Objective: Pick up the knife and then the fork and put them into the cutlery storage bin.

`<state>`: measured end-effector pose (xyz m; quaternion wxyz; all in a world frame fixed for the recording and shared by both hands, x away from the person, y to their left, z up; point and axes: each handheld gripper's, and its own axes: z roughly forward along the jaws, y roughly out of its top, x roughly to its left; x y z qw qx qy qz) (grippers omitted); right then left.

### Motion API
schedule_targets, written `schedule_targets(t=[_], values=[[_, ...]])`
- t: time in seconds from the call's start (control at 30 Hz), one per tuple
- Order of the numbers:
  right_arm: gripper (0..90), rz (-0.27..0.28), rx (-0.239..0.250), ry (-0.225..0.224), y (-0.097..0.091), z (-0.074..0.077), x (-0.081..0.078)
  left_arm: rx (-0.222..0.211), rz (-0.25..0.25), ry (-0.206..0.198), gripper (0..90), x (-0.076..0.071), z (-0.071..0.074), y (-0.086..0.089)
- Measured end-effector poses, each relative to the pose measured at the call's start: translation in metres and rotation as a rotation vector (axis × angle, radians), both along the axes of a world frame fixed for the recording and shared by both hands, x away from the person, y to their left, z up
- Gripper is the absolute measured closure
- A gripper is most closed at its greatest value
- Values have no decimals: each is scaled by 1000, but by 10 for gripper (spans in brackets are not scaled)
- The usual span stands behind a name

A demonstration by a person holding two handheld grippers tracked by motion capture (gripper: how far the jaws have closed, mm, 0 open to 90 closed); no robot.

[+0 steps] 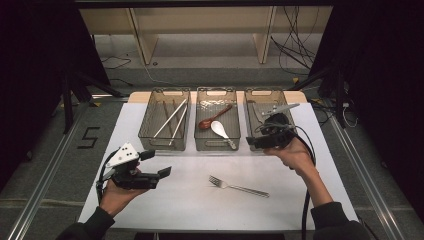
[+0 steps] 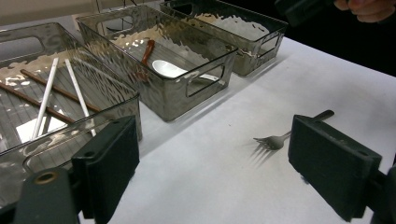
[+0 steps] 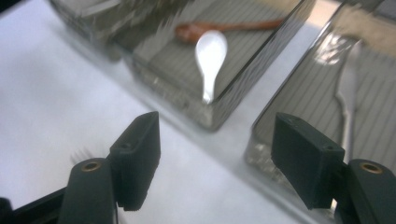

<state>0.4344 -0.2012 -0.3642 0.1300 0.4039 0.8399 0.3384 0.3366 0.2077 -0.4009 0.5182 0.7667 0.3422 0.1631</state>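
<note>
High view, nearest the bottom edge: two hands in dark sleeves, one gripper each. Left gripper (image 1: 156, 163) held low over the white table (image 1: 150, 205), jaws wide apart, nothing between them. Parked there, most likely, to wait out of the way. Left gripper view: two black jaws far apart, aimed across the table toward the fork (image 2: 275, 140).

A bit farther in: fork (image 1: 239, 187) lying flat and alone on the table, prongs to the left, touching no bin and no gripper. Probably the one piece left to sort.

Farther still: right gripper (image 1: 257, 141) at the near wall of the right bin (image 1: 260, 93), jaws spread, holding nothing. Right gripper view: empty gap between the pads, and a shiny metal piece (image 3: 348, 98) lying inside that bin. Looks like the spot for metal pieces, so likely the fork's home too.

At the back, side by side: left bin (image 1: 165, 145) with chopsticks (image 1: 170, 119), middle bin (image 1: 217, 147) with a brown spoon (image 1: 215, 119) and a white spoon (image 1: 220, 129). Like with like, for neat sorting.
</note>
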Motion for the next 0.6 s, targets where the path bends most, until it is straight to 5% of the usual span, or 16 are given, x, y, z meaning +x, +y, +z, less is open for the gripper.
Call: schedule_targets(t=[0.1, 0.6], values=[[336, 17, 24, 9, 3, -2, -6, -1, -1, -2, 158, 0, 0, 0], [331, 68, -16, 16, 11, -2, -25, -1, 0, -4, 158, -2, 1, 1]])
